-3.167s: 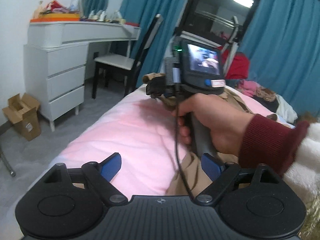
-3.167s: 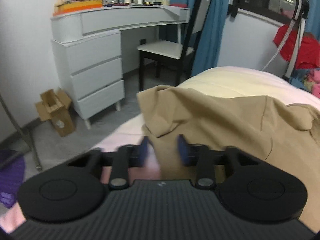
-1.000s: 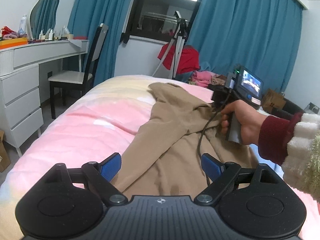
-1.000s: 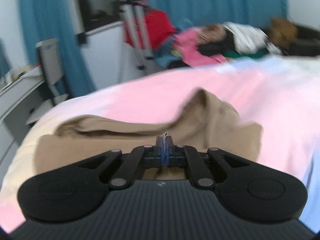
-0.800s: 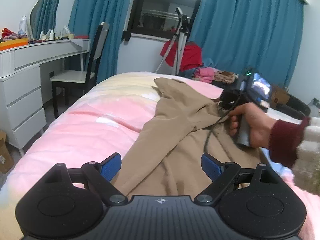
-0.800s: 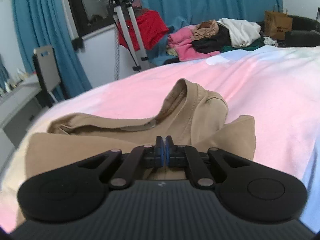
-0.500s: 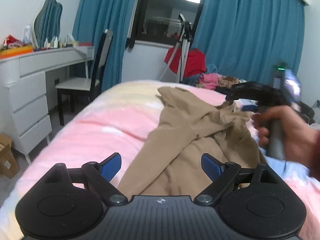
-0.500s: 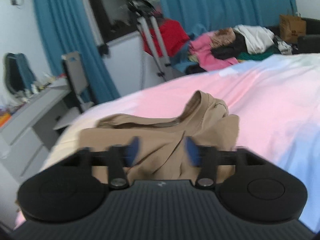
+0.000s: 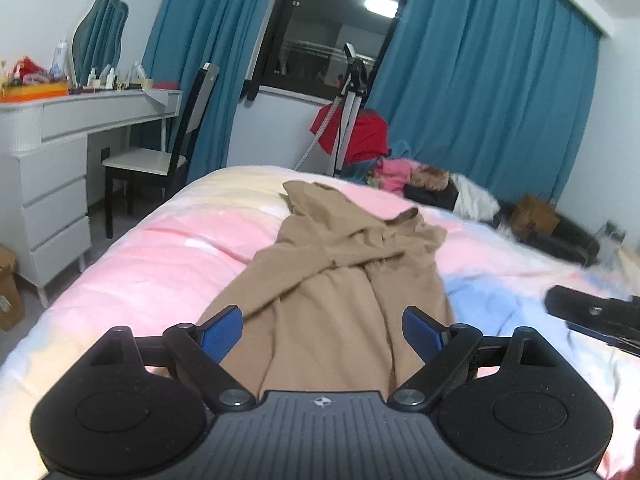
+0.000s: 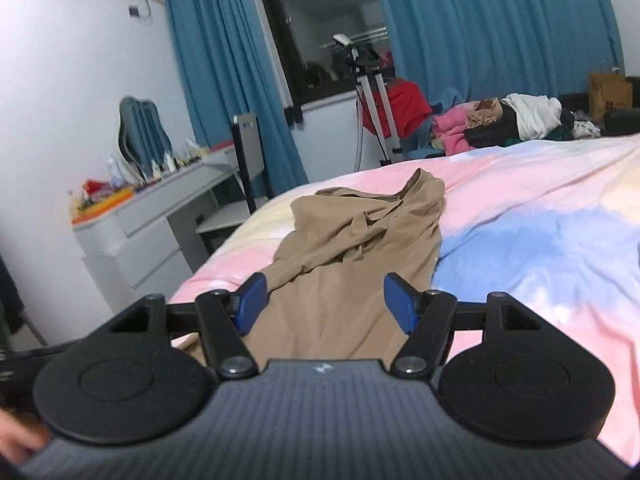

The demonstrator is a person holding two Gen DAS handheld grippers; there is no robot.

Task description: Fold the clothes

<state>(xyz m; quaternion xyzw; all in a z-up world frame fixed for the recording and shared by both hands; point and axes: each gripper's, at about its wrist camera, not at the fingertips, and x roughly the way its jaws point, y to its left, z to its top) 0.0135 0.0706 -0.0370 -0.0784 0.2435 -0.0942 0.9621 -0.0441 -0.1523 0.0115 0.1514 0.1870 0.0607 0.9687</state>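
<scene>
A tan garment (image 9: 340, 280) lies crumpled lengthwise on the bed's pink, blue and yellow cover (image 9: 140, 264), its far end bunched into folds. My left gripper (image 9: 322, 332) hovers open over the near end of the cloth, with nothing between its blue pads. In the right wrist view the same garment (image 10: 360, 240) stretches away from my right gripper (image 10: 326, 302), which is open and holds nothing. The right gripper (image 9: 592, 314) also shows as a blurred black shape at the right edge of the left wrist view, above the blue patch of cover.
A white dresser (image 9: 48, 184) with bottles and a mirror stands left of the bed, with a black chair (image 9: 160, 160) beside it. Beyond the bed's far end are a tripod (image 9: 348, 120), a pile of clothes (image 10: 500, 120), a brown bag (image 10: 608, 92) and blue curtains.
The right gripper was shut on the garment's fold, then opened, let the cloth drop and pulled back toward the near right. The left gripper drew back and rose a little.
</scene>
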